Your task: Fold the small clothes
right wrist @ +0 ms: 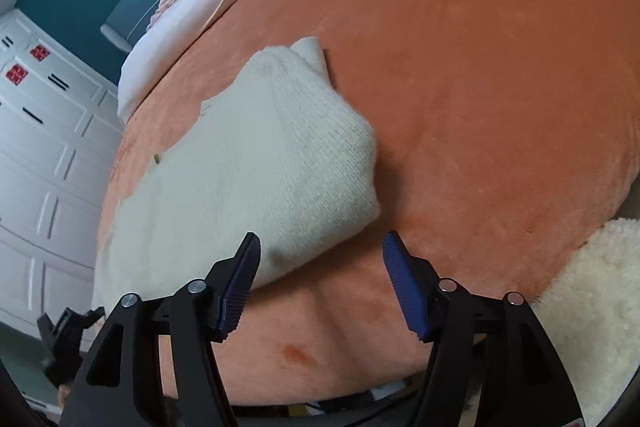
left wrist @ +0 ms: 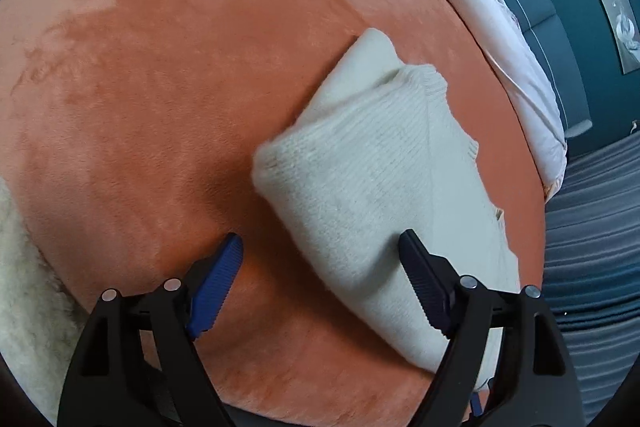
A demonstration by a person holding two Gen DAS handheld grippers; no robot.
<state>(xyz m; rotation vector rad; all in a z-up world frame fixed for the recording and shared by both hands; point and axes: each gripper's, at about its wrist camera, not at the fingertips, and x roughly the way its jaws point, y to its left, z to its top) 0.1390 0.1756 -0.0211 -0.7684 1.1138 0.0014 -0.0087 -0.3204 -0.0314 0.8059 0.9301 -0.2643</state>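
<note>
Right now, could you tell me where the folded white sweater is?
The white sweater lies on the orange blanket, right of centre in the left wrist view, near the pale bedding.

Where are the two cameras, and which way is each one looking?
Left wrist: sits on the left gripper, looking down past its open fingers at the white sweater.
Right wrist: sits on the right gripper, open, looking down; the left gripper peeks in.
Both see the sweater on the orange blanket.
</note>
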